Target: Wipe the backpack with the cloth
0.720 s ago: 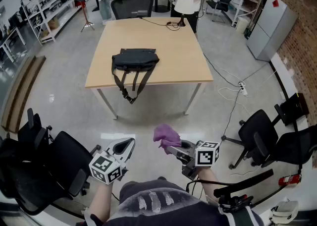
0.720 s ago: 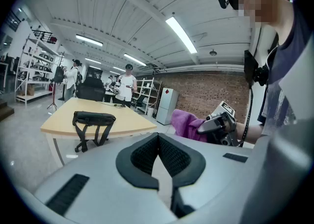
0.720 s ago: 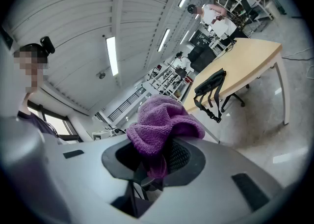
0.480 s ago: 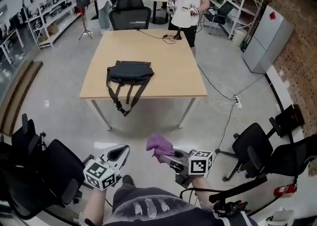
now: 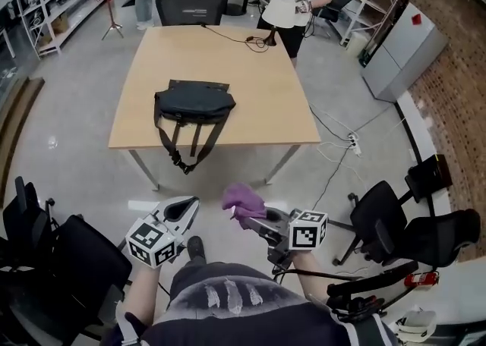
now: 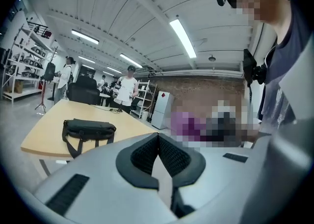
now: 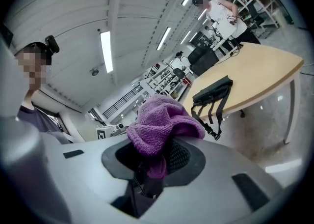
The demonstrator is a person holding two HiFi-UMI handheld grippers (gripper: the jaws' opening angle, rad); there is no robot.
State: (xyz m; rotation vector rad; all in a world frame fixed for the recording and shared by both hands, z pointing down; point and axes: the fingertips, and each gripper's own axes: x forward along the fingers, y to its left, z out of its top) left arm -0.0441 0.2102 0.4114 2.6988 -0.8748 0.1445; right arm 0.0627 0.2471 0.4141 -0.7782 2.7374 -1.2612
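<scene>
Left gripper point(image 5: 184, 209) is held low, fingers pressed together on nothing. The backpack point(image 5: 192, 102) lies on the wooden surface point(image 5: 254, 86) with its straps over the near edge, and it's a bit nearer than a moment ago. Right gripper point(image 5: 257, 219) fingers pinch the purple cloth point(image 5: 243, 200), well apart from the backpack: approach under way, wiping not yet begun.

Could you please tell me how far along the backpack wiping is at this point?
Fetched: the right gripper is shut on the purple terry cloth. In hand: it is held up, short of the light wooden table. Left: the black fabric backpack lies there untouched, straps over the edge, so all wiping remains. The left gripper is shut, empty.
</scene>
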